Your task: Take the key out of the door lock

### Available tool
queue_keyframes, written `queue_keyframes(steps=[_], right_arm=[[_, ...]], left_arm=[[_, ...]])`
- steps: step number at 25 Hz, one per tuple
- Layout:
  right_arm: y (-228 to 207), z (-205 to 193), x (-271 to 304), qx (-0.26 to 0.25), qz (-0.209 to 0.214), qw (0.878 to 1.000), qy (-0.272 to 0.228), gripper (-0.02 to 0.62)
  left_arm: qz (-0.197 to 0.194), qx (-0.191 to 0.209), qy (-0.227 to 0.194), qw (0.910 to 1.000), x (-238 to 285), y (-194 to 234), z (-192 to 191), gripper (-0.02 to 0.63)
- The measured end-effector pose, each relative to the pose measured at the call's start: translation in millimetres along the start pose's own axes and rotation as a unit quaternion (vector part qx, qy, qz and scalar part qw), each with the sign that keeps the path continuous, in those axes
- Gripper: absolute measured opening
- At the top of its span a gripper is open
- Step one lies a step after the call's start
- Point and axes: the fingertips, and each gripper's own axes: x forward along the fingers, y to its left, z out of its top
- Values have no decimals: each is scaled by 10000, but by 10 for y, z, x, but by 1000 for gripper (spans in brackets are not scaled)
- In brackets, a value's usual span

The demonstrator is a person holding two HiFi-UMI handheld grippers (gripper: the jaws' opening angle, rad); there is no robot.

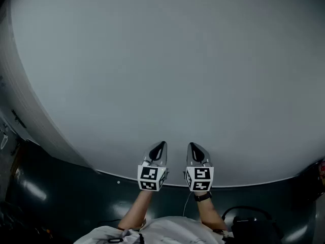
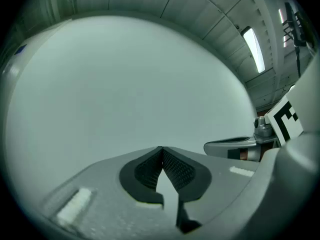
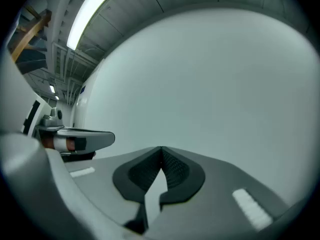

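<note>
I hold the grey plastic left gripper [image 1: 158, 147] and the matching right gripper [image 1: 195, 147] side by side, tips close together and level. Both point at a broad, plain pale grey panel [image 1: 167, 70] that fills nearly all of the head view. I read this as a ready stance, with neither tool committed to anything.

In the left gripper view, the left gripper [image 2: 161, 151] has its jaws clenched, the ribbed black pads meeting at the tip with nothing between them. The right gripper [image 3: 161, 151] shows the same in its own view: pads pressed together and empty. Each one sees its neighbour's shut nose just beside it, the right gripper [image 2: 230, 146] from the left and the left gripper [image 3: 85, 140] from the right.

No view shows the key or the door lock. All I see ahead is featureless panel, and I cannot tell whether it is a wall or the door's own face. A dark glossy floor [image 1: 61, 197] lies under its lower edge, and a long ceiling strip light [image 3: 92, 9] runs above it.

My judgement is that the task has not begun. I need to find the lock first, then release one pair of jaws to take the key's head.
</note>
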Motion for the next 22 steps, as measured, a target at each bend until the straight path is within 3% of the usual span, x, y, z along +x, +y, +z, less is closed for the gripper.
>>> queue_keyframes(steps=[7,10,14,17,22], right_arm=[[27,-53,36,13,477,9988,93,-2],[247,-80,171,98,932,9955,159,-2],[863,-133,308,201,1682,9851,286,0],[1691,-160,361,147,2617,9644,344,0],[3162,-153,72,-17,4059,9134,296,0]], left_arm=[[407,39,68,9991,-50,-82,-54,0],[888,109,179,9958,-235,88,-88,0],[1697,89,181,9853,-732,529,-52,0],[2689,105,197,9629,-1433,988,-58,0],[4215,83,155,9066,-2880,1528,-91,0]])
